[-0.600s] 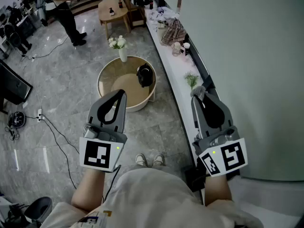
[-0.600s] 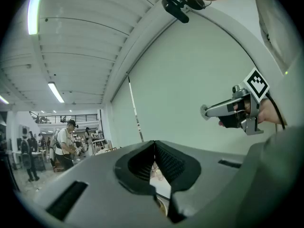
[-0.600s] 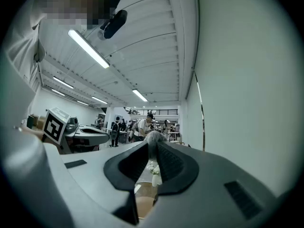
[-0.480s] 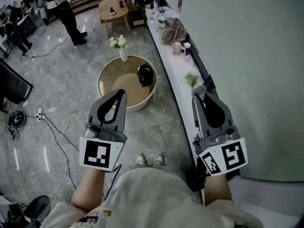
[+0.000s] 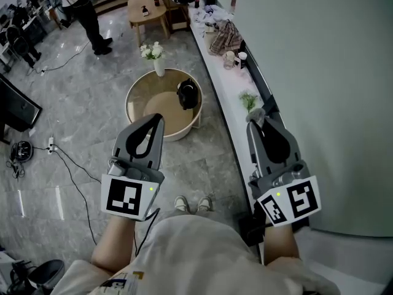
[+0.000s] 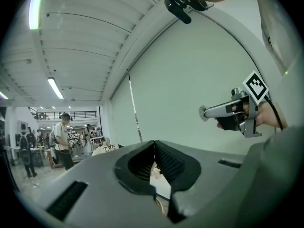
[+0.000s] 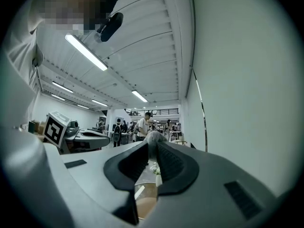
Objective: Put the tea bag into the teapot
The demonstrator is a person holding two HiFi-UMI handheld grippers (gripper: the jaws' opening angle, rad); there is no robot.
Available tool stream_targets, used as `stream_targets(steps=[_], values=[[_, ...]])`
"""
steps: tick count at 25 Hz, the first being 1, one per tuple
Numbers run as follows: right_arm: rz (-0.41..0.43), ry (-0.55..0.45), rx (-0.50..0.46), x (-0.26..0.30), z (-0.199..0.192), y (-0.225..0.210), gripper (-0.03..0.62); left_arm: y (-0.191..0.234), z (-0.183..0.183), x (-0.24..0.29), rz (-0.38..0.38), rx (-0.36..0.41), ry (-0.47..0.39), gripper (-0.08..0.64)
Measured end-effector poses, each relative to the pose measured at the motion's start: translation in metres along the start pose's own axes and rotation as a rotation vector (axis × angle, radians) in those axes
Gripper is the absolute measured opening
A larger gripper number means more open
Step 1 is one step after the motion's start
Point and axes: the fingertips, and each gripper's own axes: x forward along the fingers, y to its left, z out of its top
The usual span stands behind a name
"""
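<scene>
A black teapot [image 5: 187, 95] stands at the right side of a low round table [image 5: 147, 106] on the floor ahead of me. I hold both grippers up at chest height, well short of the table. My right gripper [image 5: 253, 123] is shut on a small pale grey tea bag [image 5: 257, 115], which pokes out at the jaw tips [image 7: 153, 144] in the right gripper view too. My left gripper [image 5: 158, 120] is shut with nothing in it; its tips [image 6: 154, 146] meet. Between the right jaws, the table's tan top [image 7: 145, 196] shows.
A vase of white flowers [image 5: 155, 57] stands at the table's far edge. A long white ledge [image 5: 224, 112] along the wall on the right carries clutter and a small plant [image 5: 247, 101]. A person [image 5: 83, 11] stands far left; cables [image 5: 67, 165] cross the marble floor.
The head view has shifted slightly, so the room sits a little higher in the picture. Both grippers keep the same pose and grip.
</scene>
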Motion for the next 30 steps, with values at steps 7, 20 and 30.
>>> stream_targets(steps=[7, 20, 30], values=[[0.018, 0.003, 0.008, 0.002, -0.005, -0.011, 0.049, -0.008, -0.003, 0.011, 0.003, 0.0, 0.009, 0.008], [0.05, -0.006, 0.02, -0.01, -0.013, -0.043, 0.049, -0.04, 0.0, 0.028, 0.036, 0.031, 0.028, 0.008], [0.069, 0.014, 0.021, -0.013, -0.026, -0.056, 0.049, -0.049, -0.007, 0.036, 0.056, 0.048, 0.052, 0.008]])
